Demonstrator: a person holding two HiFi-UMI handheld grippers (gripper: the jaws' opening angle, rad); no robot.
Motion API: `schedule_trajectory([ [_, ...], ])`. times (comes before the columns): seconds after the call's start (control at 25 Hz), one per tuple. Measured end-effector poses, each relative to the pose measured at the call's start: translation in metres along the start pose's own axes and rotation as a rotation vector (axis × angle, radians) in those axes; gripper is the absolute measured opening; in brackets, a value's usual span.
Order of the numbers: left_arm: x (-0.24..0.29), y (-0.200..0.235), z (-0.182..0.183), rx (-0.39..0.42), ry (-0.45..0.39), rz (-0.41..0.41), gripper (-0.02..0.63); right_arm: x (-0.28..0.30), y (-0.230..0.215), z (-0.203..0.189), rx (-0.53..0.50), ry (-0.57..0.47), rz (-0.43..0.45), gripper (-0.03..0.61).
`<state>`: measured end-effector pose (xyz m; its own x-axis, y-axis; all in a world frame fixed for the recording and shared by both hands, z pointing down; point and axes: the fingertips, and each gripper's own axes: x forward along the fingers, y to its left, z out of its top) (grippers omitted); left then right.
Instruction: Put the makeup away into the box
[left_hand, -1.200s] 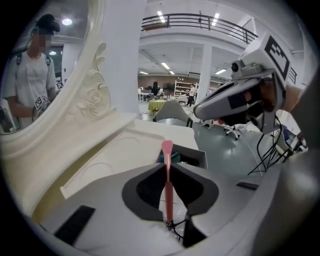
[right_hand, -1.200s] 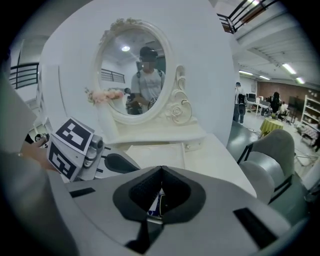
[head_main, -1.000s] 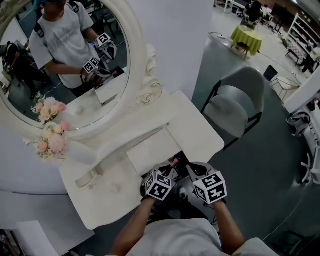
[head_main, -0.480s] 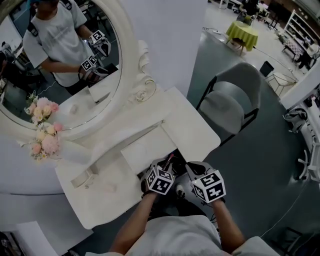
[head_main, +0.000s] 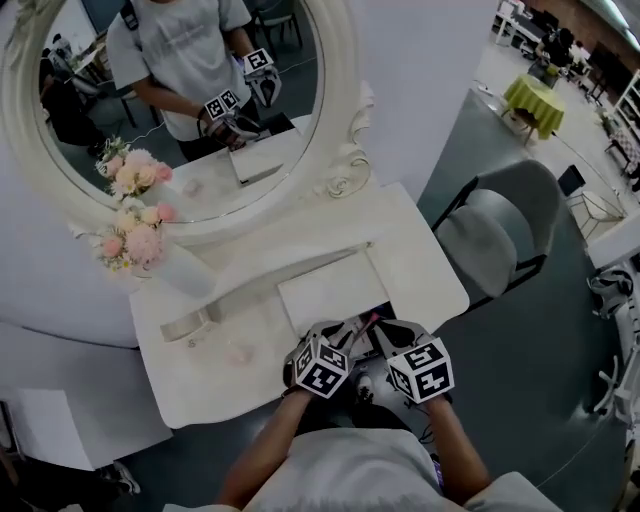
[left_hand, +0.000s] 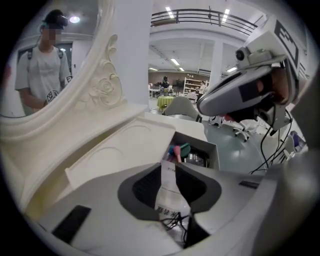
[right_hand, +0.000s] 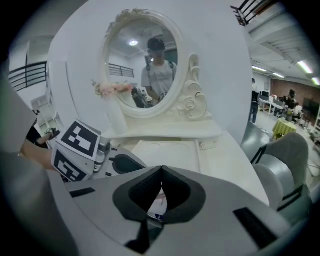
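Box (left_hand: 202, 145) square, dark-lined; mirror (head_main: 180, 150) oval, white frame (head_main: 338, 100) carved with scrolls.

In the head view, the left gripper (head_main: 343, 338) and right gripper (head_main: 388, 338) cover most of the box (head_main: 372, 318) at six o'clock on the desk (head_main: 420, 270), so I can't make out its contents. The left jaws have just been opening with a white packet (left_hand: 170, 200) between them, its print too blurred to read. Under the closed right jaws a white scrap (right_hand: 158, 209) peeks out, and I can't tell what it is. The mirror (head_main: 335, 120) is cut off at twelve o'clock.
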<state>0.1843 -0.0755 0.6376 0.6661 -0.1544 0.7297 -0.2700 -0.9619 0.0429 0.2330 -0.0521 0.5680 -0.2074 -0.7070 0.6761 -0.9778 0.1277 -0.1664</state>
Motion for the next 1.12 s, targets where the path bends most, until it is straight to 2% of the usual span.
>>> schedule_trajectory([
  [0.24,-0.068,0.048,-0.019,-0.102,-0.053,0.158,0.104,0.040,0.059,0.031,-0.133,0.010,0.146,0.000],
  [0.52,-0.153,0.102,-0.061,-0.287,-0.123,0.390,0.057,0.068,0.143,0.060,-0.327,0.007,0.336,0.000],
  [0.68,-0.193,0.112,-0.095,-0.381,-0.138,0.480,0.017,0.080,0.182,0.061,-0.395,0.027,0.400,0.000],
  [0.8,-0.217,0.113,-0.120,-0.436,-0.135,0.533,0.017,0.091,0.210,0.060,-0.442,0.045,0.441,0.001],
  [1.12,-0.266,0.111,-0.175,-0.551,-0.124,0.645,0.017,0.116,0.267,0.039,-0.546,0.127,0.519,0.073],
])
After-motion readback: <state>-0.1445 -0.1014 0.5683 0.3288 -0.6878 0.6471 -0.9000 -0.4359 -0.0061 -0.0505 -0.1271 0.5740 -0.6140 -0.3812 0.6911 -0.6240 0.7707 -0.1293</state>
